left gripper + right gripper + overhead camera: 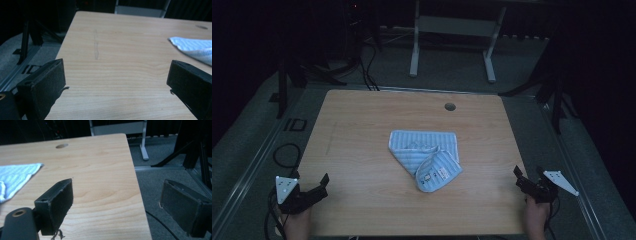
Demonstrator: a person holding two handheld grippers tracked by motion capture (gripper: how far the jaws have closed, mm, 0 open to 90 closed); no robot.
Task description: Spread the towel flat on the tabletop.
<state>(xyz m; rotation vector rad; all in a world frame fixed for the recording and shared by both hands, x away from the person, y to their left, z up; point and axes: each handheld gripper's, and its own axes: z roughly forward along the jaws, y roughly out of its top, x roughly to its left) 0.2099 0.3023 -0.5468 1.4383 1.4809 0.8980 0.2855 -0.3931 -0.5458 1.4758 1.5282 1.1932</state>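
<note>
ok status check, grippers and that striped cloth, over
Left gripper and right gripper open, empty, at the near table corners. Blue striped cloth mid-table, partly folded, untouched. Nothing between grippers and cloth.

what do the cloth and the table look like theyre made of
The cloth looks like soft woven or terry fabric, matte, light blue with fine white stripes; it folds limply and carries a small sewn label. The table looks like wood or a wood-look laminate, smooth with a slight sheen; the light grain lines run across it, but the pictures cannot tell solid wood from laminate.
</note>
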